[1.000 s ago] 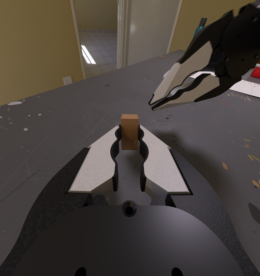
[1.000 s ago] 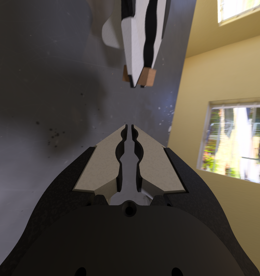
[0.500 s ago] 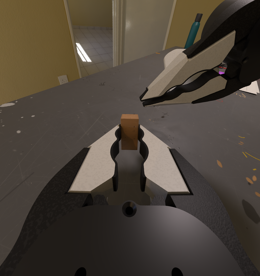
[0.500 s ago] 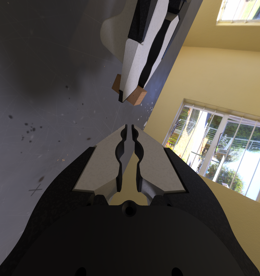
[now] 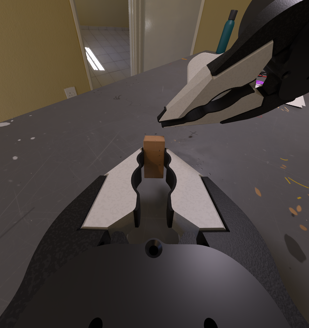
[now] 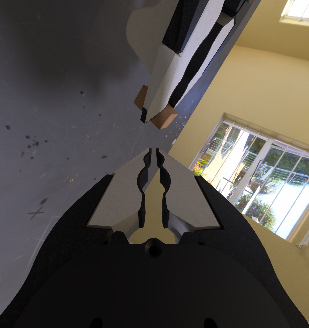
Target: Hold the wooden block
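Observation:
A small wooden block (image 5: 153, 156) stands upright between the fingertips of my left gripper (image 5: 153, 150), which is shut on it and holds it above the grey table (image 5: 61, 159). My right gripper (image 5: 161, 120) hangs above and to the right of the block, its jaws almost together with nothing between them. In the right wrist view, the right gripper (image 6: 153, 150) points at the left gripper (image 6: 144, 119), and the block (image 6: 165, 116) sticks out on both sides of the left fingers.
A teal bottle (image 5: 225, 32) stands at the table's far edge. White papers (image 5: 297, 103) lie at the right behind the right gripper. An open doorway (image 5: 104, 44) lies beyond the table. A window (image 6: 256, 181) shows in the right wrist view.
The right gripper has come closer to the left gripper and the block, and has tilted. The left gripper keeps its hold on the block.

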Motion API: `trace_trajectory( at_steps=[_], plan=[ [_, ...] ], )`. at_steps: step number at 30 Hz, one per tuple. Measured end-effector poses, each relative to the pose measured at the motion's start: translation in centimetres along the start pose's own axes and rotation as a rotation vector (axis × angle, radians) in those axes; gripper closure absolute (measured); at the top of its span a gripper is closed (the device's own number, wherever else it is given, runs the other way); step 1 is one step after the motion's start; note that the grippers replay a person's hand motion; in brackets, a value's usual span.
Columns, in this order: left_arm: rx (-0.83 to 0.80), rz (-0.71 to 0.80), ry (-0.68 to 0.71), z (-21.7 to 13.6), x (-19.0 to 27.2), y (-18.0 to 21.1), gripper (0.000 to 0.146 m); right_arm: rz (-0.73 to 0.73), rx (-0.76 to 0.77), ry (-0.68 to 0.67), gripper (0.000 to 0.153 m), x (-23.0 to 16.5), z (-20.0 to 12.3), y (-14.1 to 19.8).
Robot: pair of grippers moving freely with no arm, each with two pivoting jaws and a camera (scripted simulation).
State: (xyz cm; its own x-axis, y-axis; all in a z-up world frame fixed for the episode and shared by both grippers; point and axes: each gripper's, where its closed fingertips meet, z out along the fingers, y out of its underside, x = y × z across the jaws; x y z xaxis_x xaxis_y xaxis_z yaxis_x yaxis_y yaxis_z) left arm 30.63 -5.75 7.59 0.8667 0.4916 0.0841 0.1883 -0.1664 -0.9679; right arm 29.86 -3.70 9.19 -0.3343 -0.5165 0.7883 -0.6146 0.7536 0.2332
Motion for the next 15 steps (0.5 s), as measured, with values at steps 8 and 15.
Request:
trace_trajectory(
  at_steps=[8,15],
  plan=[
    [0.000,-0.005,0.006,0.01,0.07,0.00,0.125,-0.013,-0.006,-0.026,0.147,0.01,0.10,-0.02],
    [0.016,-0.014,0.015,-0.09,0.18,-0.24,0.125,-0.008,-0.013,-0.036,0.147,-0.07,0.28,0.00]
  ],
)
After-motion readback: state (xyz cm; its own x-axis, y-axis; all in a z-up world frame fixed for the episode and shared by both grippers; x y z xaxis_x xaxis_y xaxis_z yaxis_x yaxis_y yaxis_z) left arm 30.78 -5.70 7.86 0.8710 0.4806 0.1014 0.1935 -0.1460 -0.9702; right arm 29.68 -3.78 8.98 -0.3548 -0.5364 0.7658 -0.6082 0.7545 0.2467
